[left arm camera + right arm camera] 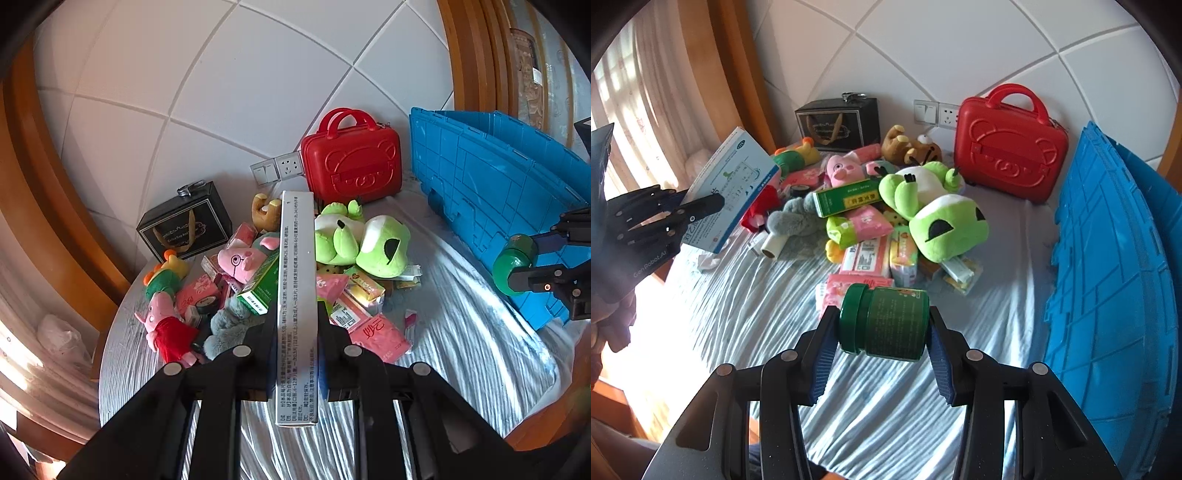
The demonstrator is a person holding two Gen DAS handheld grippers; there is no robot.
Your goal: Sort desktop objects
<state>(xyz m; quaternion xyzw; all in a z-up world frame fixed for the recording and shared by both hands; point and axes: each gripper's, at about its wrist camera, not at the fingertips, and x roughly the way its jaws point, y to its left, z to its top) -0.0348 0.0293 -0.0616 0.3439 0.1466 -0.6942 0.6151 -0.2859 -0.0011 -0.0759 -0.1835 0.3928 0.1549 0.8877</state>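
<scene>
My left gripper (297, 314) is shut on a flat white medicine box (297, 295), held edge-on above the table; it also shows in the right wrist view (729, 192) at the left. My right gripper (882, 325) is shut on a green jar (886, 323) lying sideways, held above the striped cloth; it shows in the left wrist view (515, 264) at the right. A pile of plush toys, with a green frog (938, 206) and a pink pig (842, 170), plus packets and a green box (849, 197), lies mid-table.
A blue plastic crate (1108, 277) stands at the right. A red bear suitcase (1008, 155) and a black gift box (838, 123) stand against the tiled back wall. Wooden frames flank both sides; a curtain hangs at the left.
</scene>
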